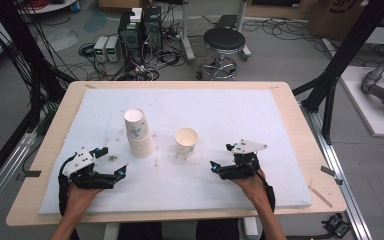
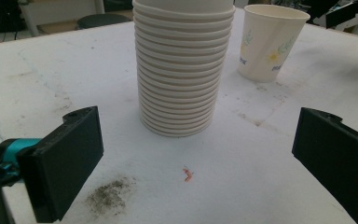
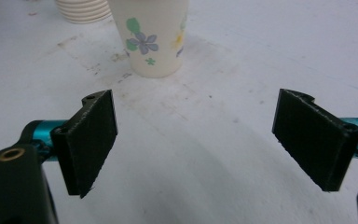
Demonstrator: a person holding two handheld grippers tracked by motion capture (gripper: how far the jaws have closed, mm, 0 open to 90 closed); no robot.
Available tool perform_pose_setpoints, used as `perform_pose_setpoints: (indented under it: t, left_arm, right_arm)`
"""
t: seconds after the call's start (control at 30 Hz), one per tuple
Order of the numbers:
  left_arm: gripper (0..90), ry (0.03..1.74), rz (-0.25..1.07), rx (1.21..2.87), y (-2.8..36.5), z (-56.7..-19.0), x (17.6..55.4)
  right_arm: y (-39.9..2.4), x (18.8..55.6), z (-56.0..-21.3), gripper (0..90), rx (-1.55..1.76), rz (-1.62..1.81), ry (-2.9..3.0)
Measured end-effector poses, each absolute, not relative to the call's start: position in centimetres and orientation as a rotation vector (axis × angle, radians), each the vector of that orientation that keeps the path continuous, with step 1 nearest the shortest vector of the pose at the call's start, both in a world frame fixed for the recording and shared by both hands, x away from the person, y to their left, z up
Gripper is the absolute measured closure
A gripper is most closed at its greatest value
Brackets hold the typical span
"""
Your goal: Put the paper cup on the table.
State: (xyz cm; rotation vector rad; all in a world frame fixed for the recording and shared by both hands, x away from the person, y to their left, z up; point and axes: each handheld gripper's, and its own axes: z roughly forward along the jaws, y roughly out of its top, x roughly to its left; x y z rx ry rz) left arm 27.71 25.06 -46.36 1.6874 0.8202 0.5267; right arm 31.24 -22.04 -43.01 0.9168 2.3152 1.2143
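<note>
High view: a white mat [image 1: 180, 190] covers most of a pale wooden surface [image 1: 307, 145]; two forearms come in from the bottom edge, each hand holding a gripper.
Stack of paper cups: the stack of paper cups [image 1: 138, 132] stands on the mat left of centre, leaning slightly, its open top towards the far side.
Single paper cup: the single paper cup [image 1: 186, 140] stands upright just right of the stack, apart from it, with a flower print on its side.
Left gripper: the left gripper [image 1: 111, 161] rests low on the mat near the front left, jaws spread wide and holding nothing; the stack is just ahead of it and a little to its right.
Right gripper: the right gripper [image 1: 220, 157] sits at the front right, jaws likewise wide apart and empty, aimed towards the single cup, which is near but not touched.
Left gripper view: the ribbed stack [image 2: 179, 70] stands ahead, between the lines of the two black jaws, clear of both; the single cup [image 2: 270, 42] is behind it to the right.
Marks on the mat: a grey smudge [image 2: 109, 193] and a small red speck [image 2: 187, 174] lie before the stack.
Right gripper view: the flowered cup [image 3: 151, 35] stands ahead of the open jaws, with the foot of the stack [image 3: 84, 10] at the upper left.
Beyond the surface: a black stool [image 1: 223, 42] and electronic boxes with cables [image 1: 140, 30] stand on the floor.
</note>
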Motion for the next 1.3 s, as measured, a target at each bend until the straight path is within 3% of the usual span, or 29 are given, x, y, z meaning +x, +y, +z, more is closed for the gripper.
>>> perform_pose_setpoints:
  t: [0.37, 1.3]
  left_arm:
    - [1.9, 0.827, 0.537, 1.673, 25.1, -46.4, 27.6]
    - [1.8, 0.832, 0.541, 1.64, 25.4, -46.5, 27.4]
  right_arm:
    - [-24.8, 30.5, -44.6, 14.4, 1.029, 1.253, 2.201]
    - [-25.7, 29.7, -45.1, 15.0, 1.018, 1.323, 2.101]
